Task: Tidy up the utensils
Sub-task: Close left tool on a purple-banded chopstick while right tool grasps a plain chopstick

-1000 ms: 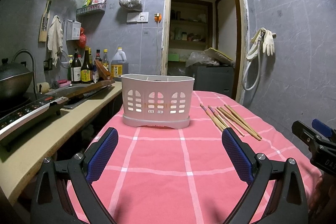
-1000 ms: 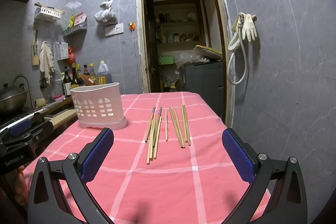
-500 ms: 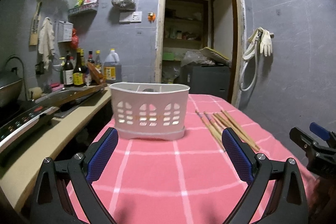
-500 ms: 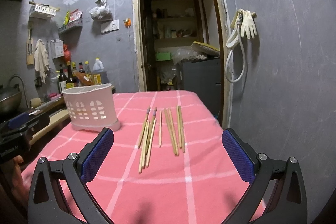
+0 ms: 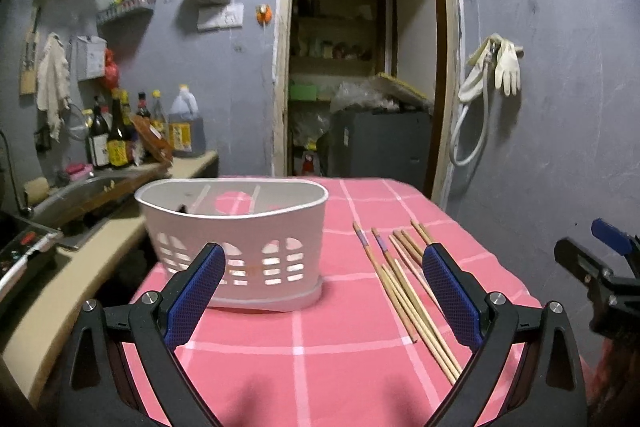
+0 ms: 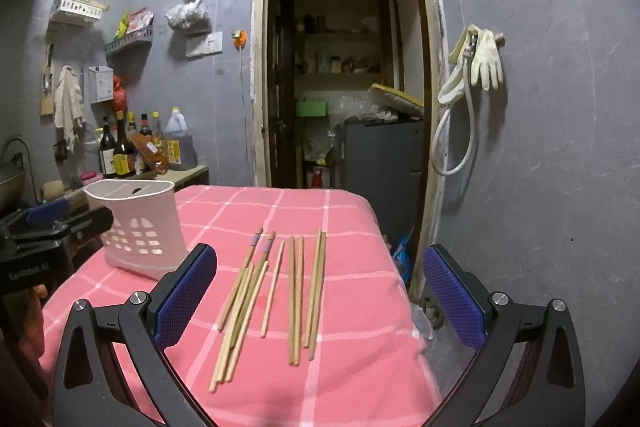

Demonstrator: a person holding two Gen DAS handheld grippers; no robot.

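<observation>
From the left wrist, the left gripper (image 5: 320,287) has wide empty jaws facing the white basket (image 5: 236,247) at 12 o'clock, while from the right wrist, the right gripper (image 6: 320,291) opens wide over the chopsticks (image 6: 272,291), probably to grab some.

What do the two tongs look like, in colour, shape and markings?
Both tongs, left and right, have black V-shaped plastic arms with silver screws and blue textured pads. Seen from the right camera, the left body bears white lettering, too blurred to read.
</observation>
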